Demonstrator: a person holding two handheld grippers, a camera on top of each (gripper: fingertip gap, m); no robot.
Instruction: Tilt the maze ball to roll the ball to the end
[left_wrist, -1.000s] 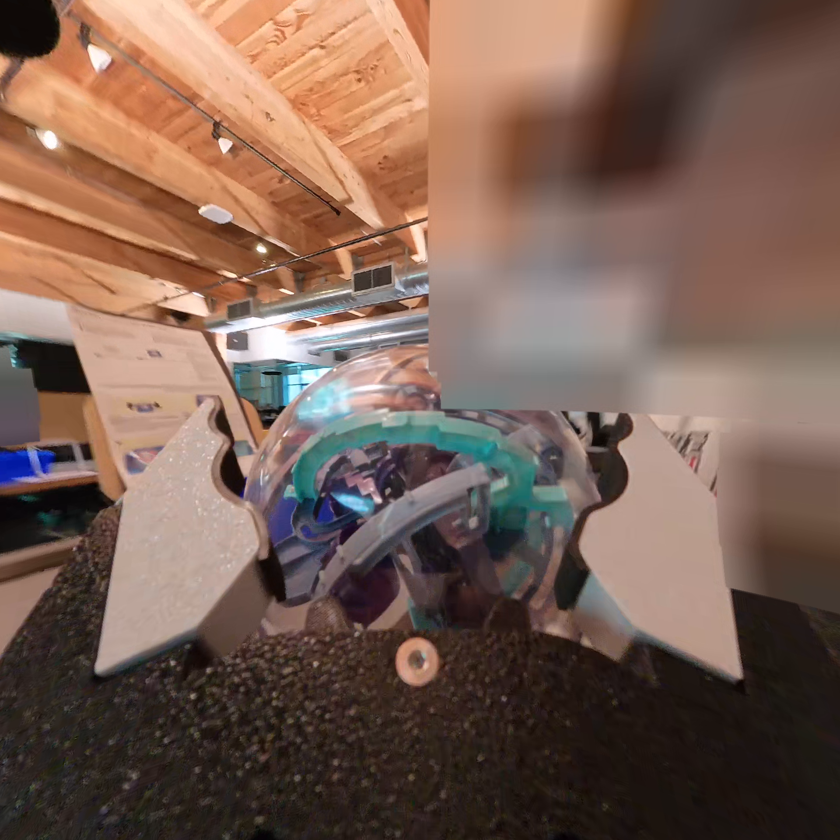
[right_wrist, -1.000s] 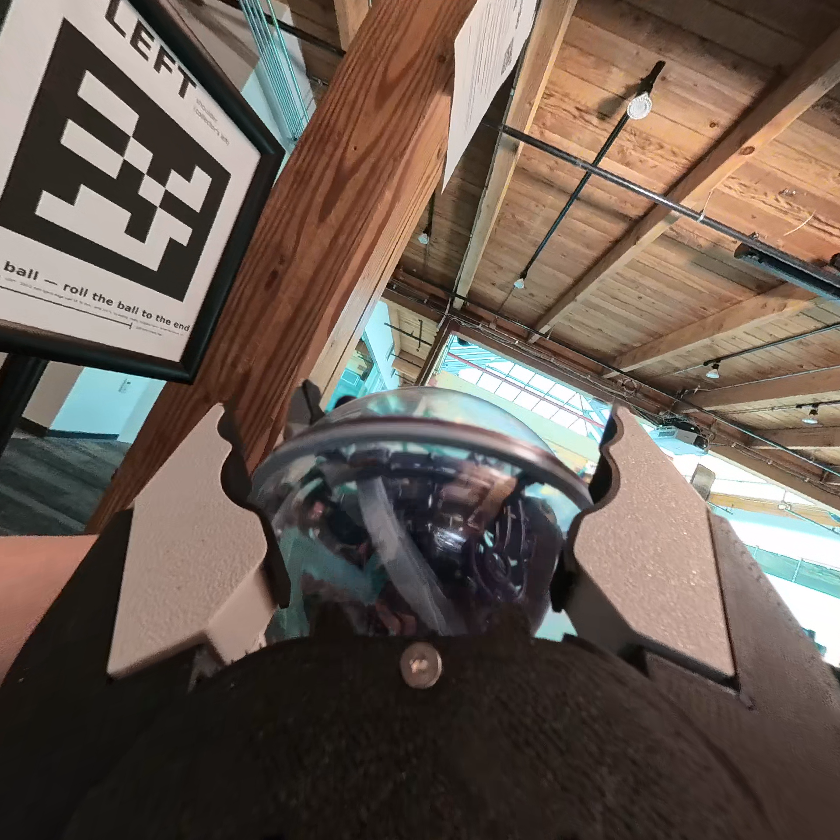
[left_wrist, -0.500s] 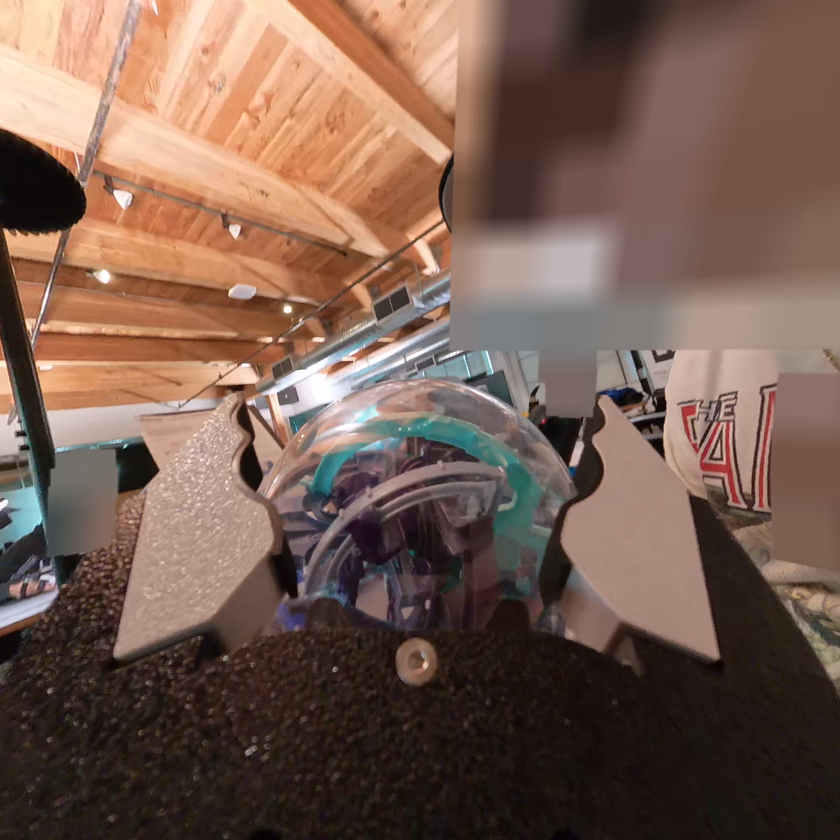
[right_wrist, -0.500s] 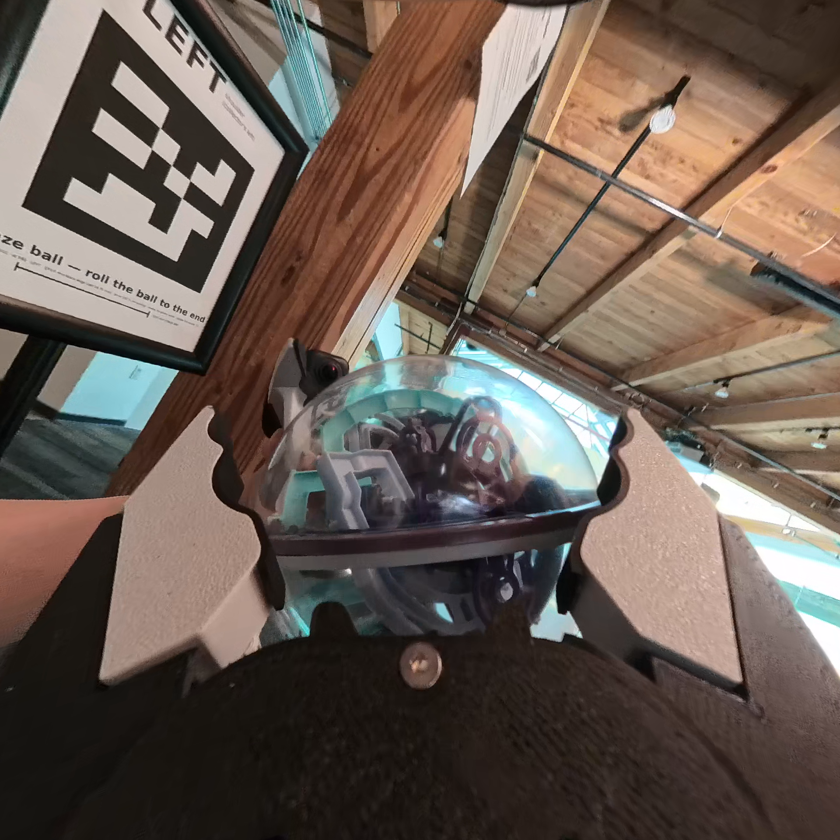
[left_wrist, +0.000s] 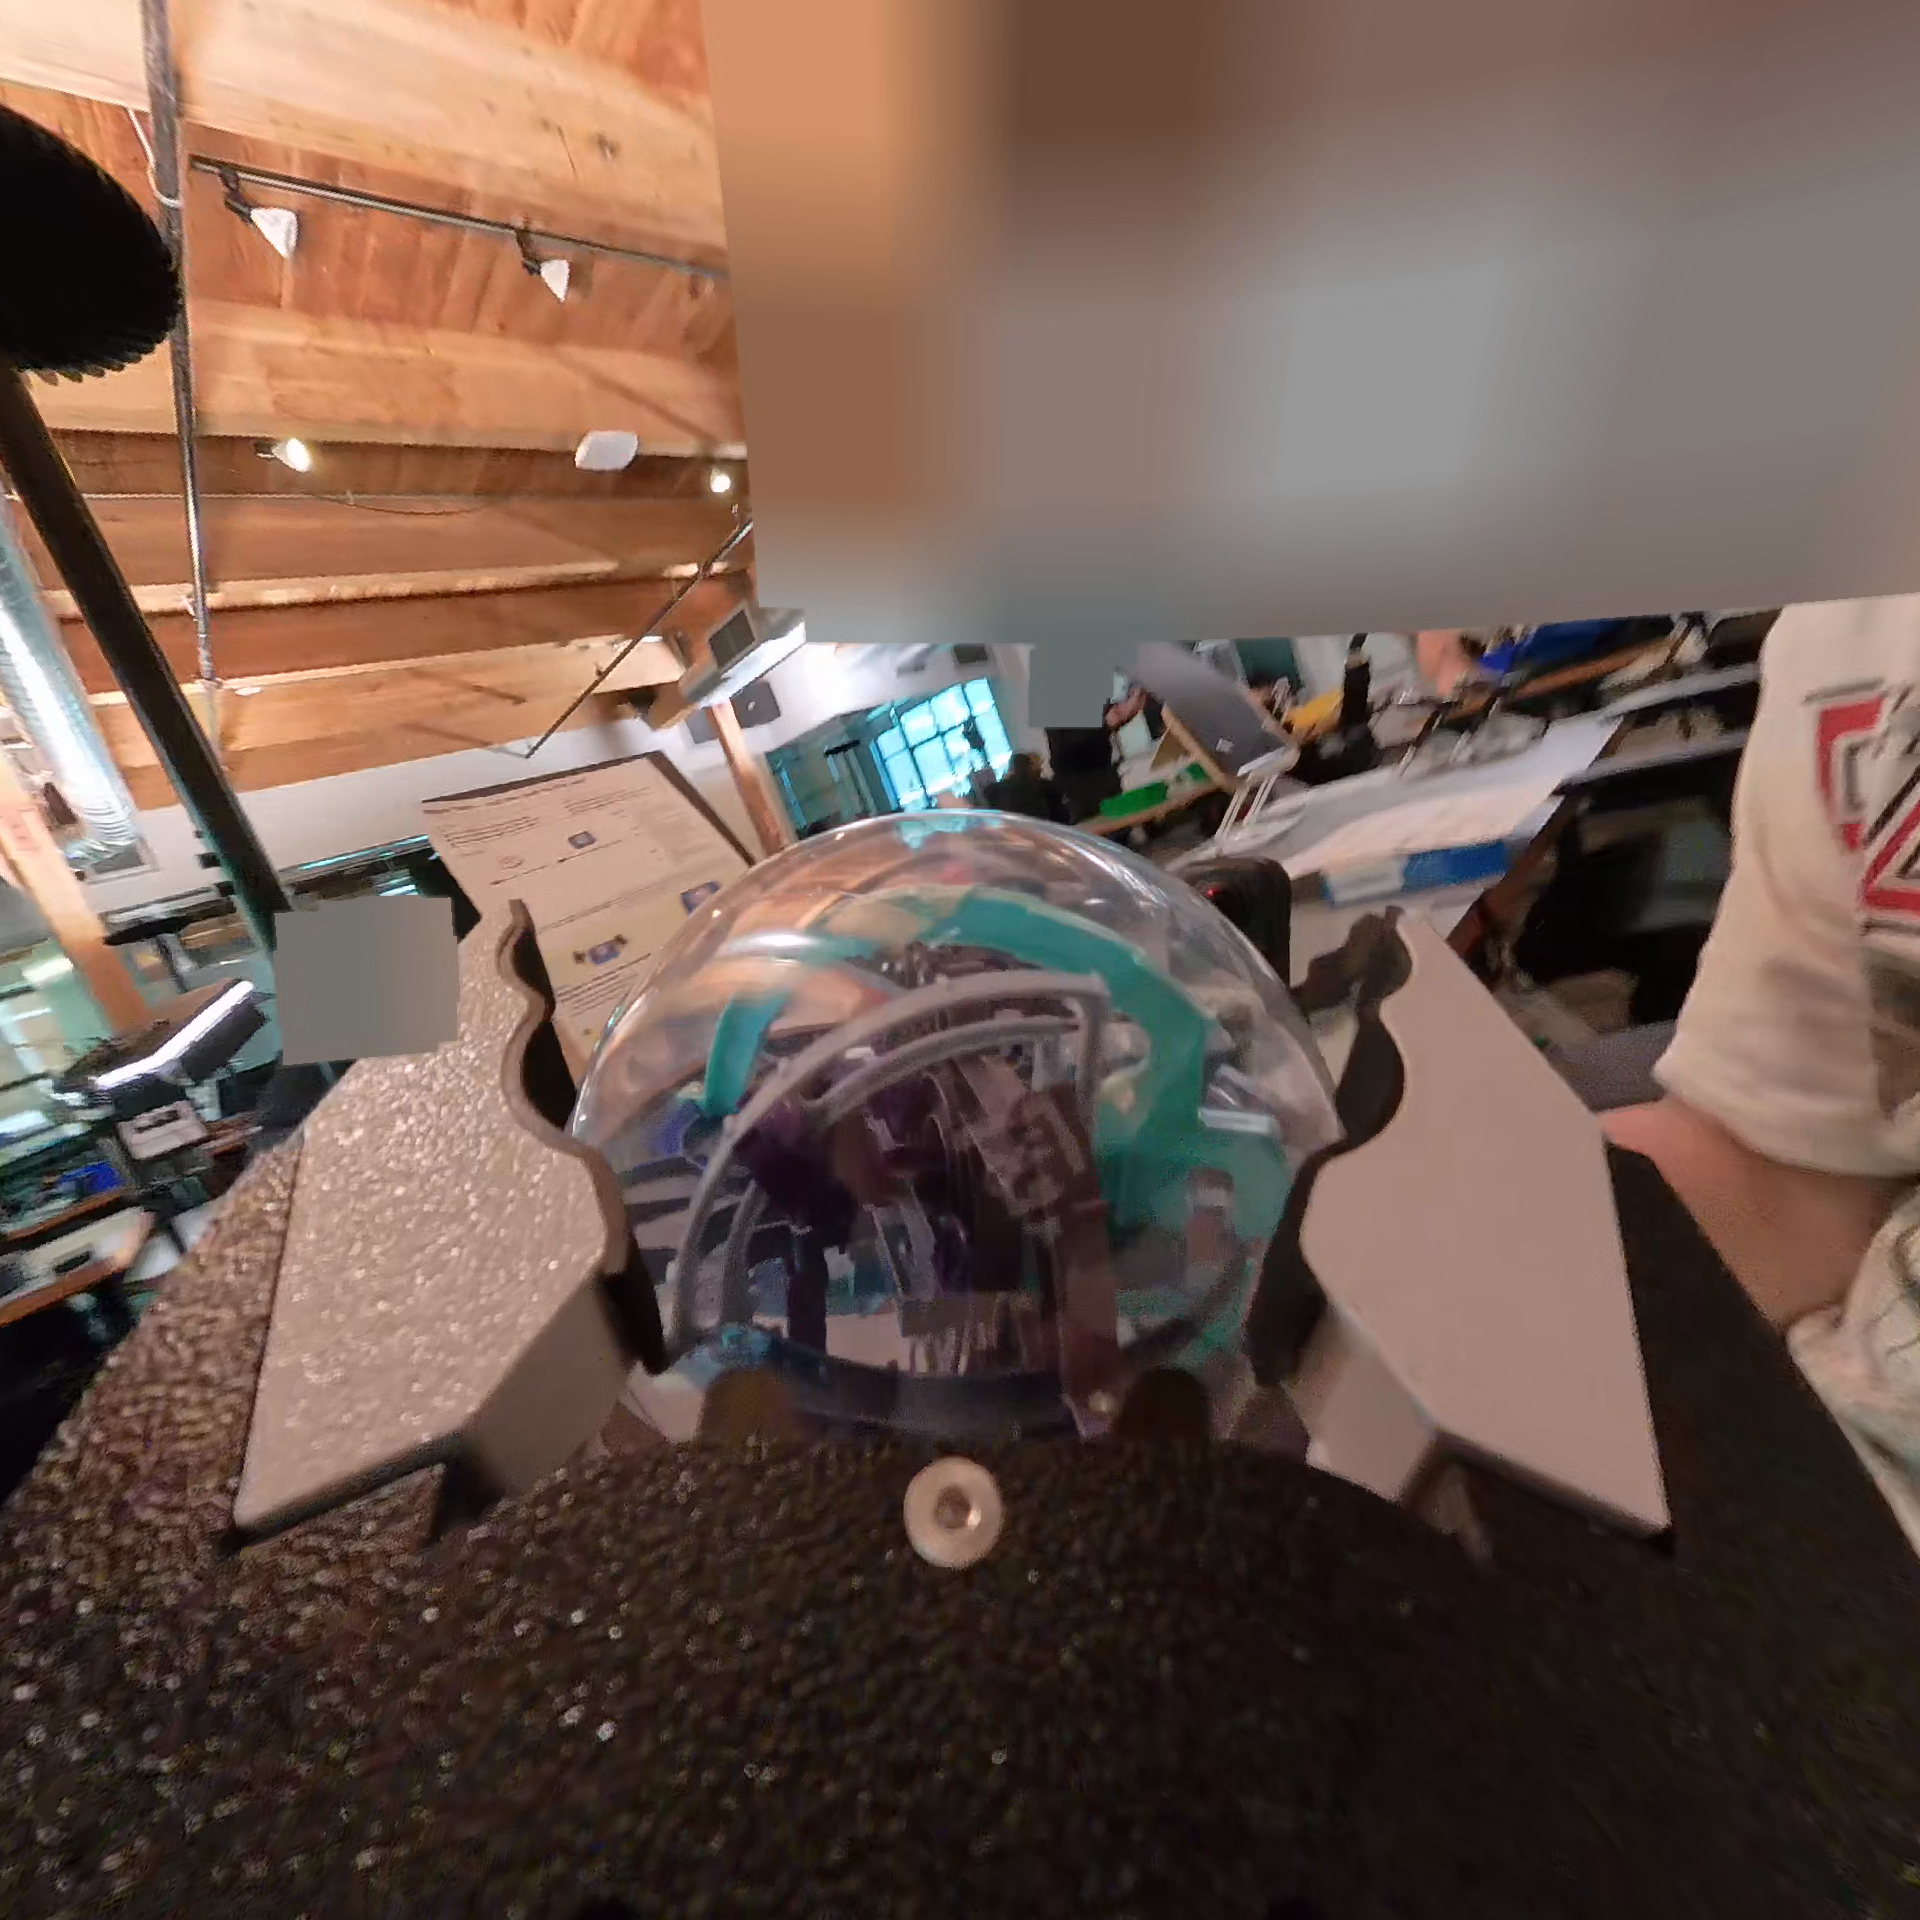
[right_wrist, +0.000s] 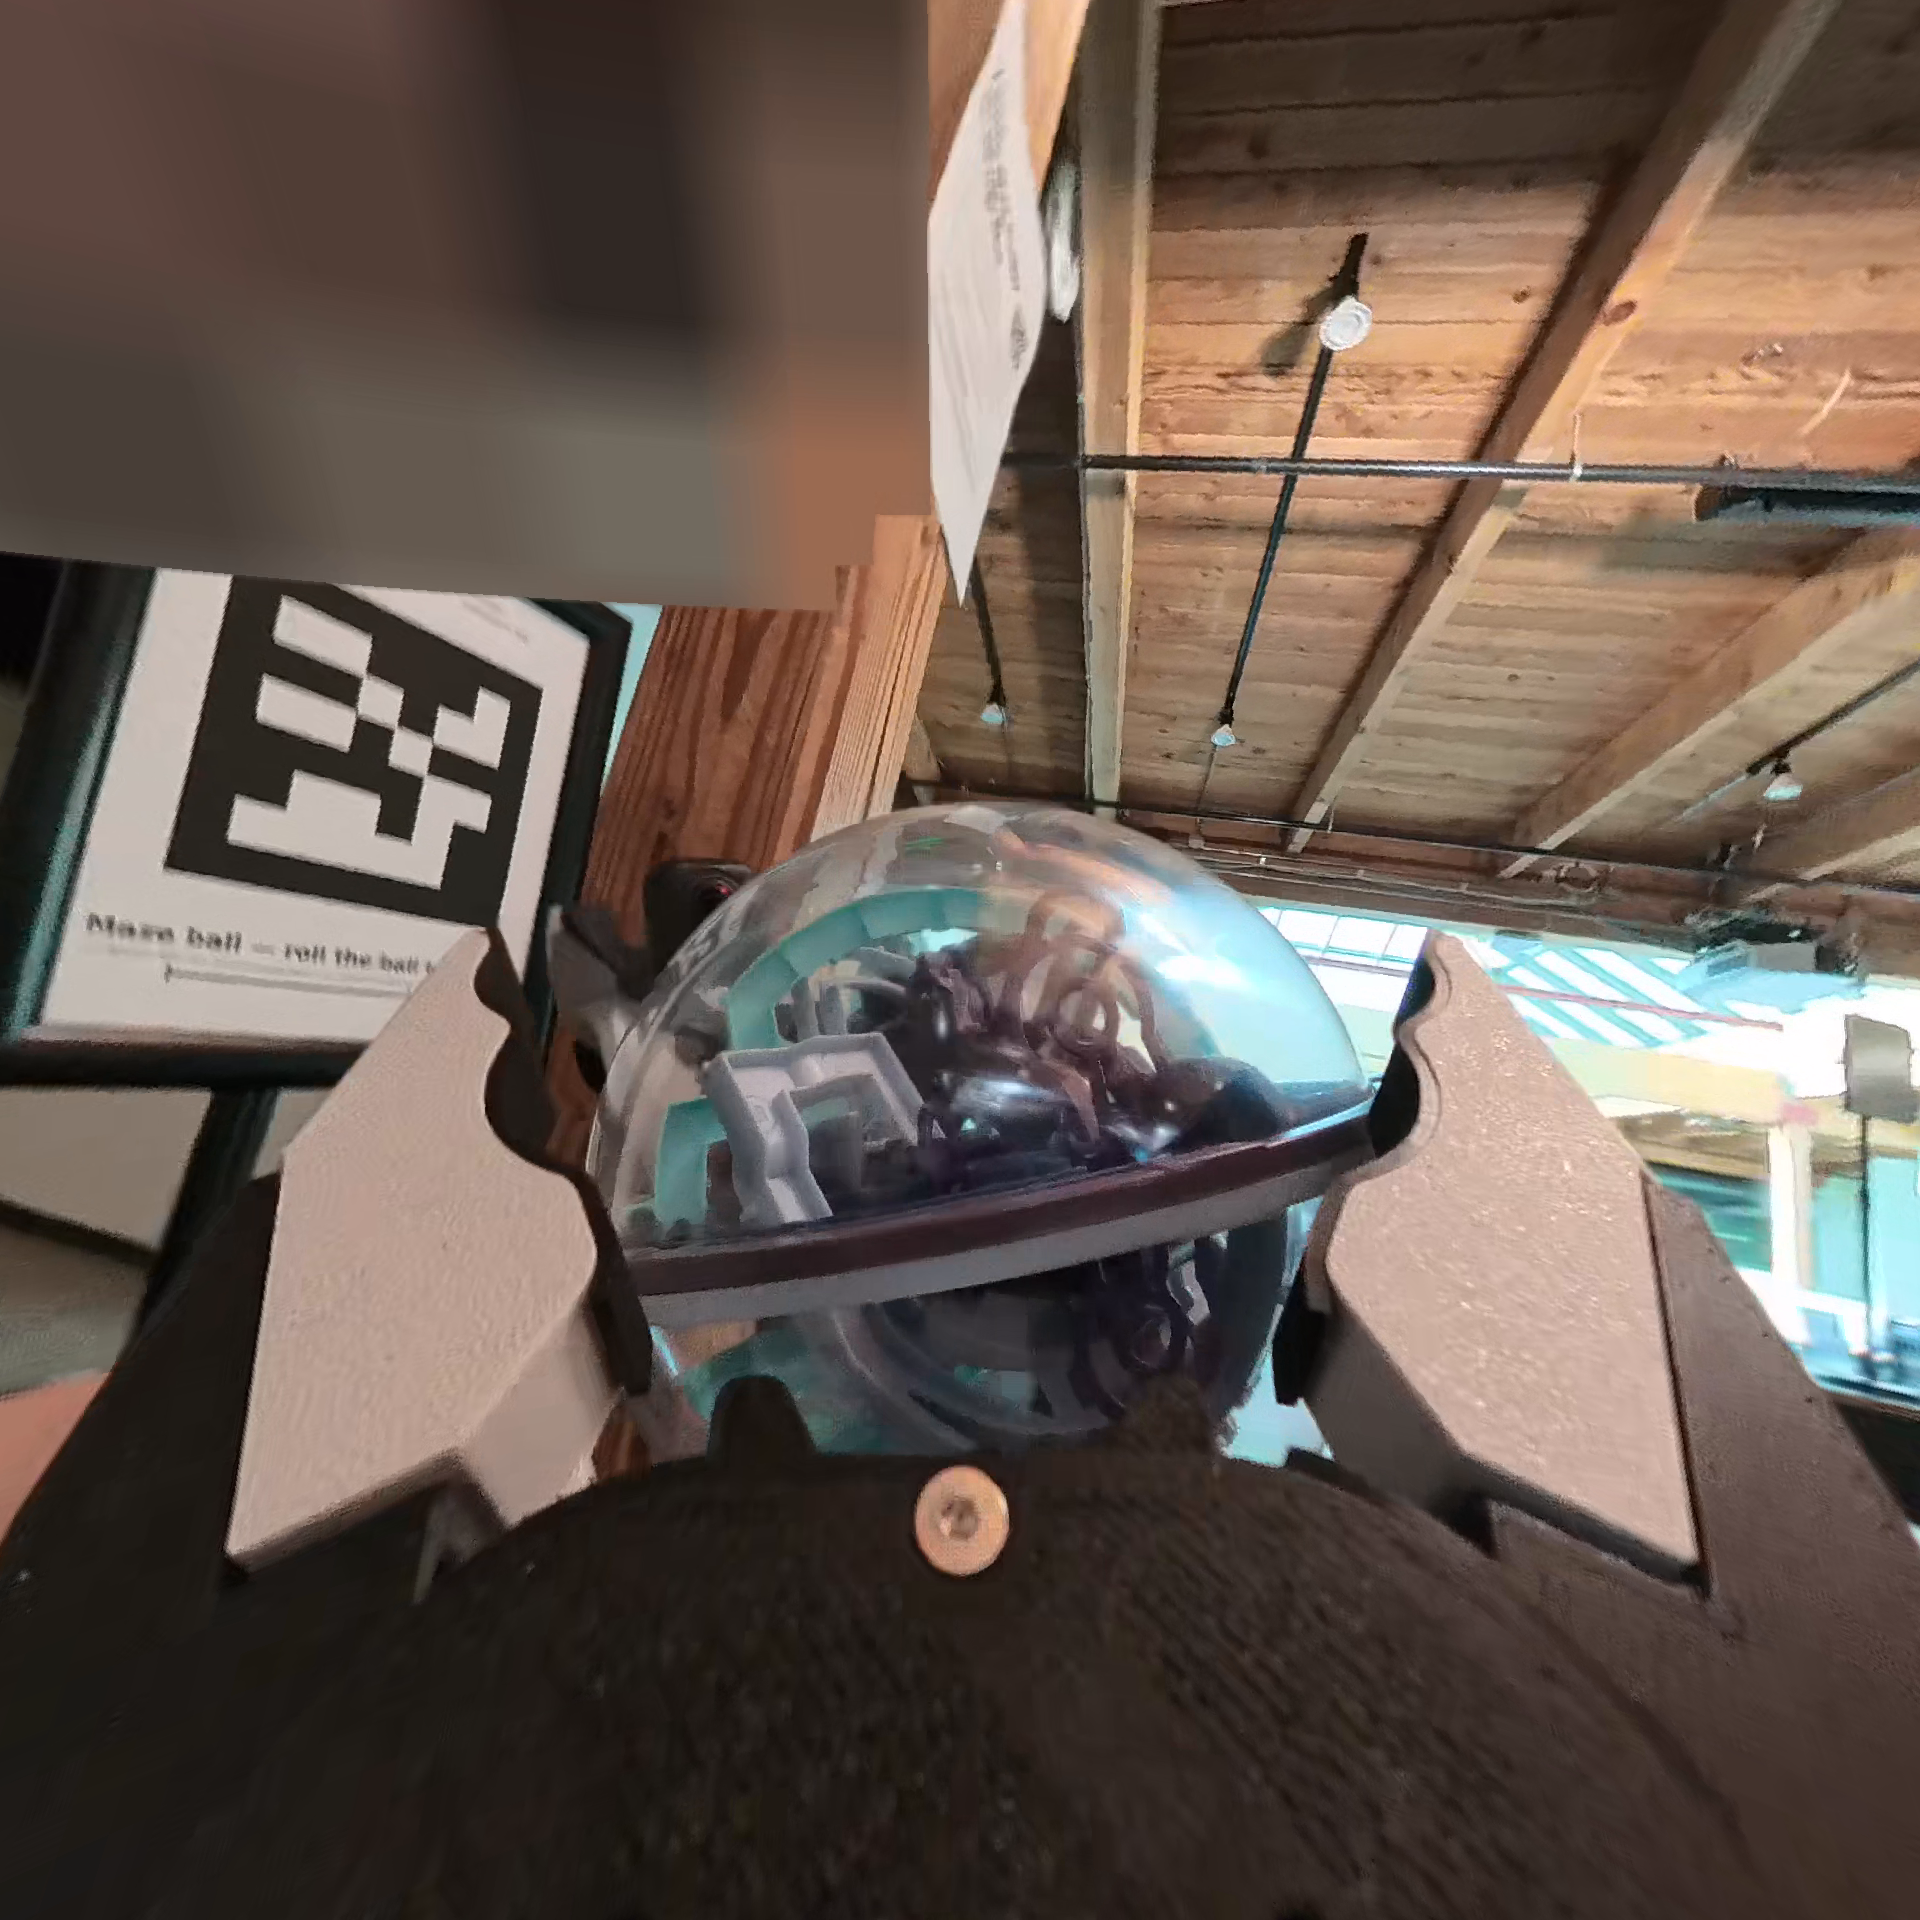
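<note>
The maze ball (left_wrist: 935, 1091) is a clear sphere with teal, grey and purple tracks inside. It is held up in the air between both grippers. My left gripper (left_wrist: 951, 977) is shut on it, with its grey fingers (left_wrist: 436, 1195) pressed to both sides. My right gripper (right_wrist: 961, 951) is shut on the same maze ball (right_wrist: 966, 1039) from the opposite side. In the right wrist view the ball's dark seam band (right_wrist: 987, 1216) runs across it, tilted up to the right. I cannot make out the small ball inside.
A person's arm and white shirt (left_wrist: 1787, 1143) are close on the right. A framed black-and-white marker sign (right_wrist: 343, 810) and a wooden post (right_wrist: 748, 748) stand behind the ball. A poster board (left_wrist: 592, 862) and a black pole (left_wrist: 125, 644) are at the left.
The maze ball has turned in the grip: its seam band went from arching over the top to lying across the lower middle. The left view swung down from the ceiling to the room.
</note>
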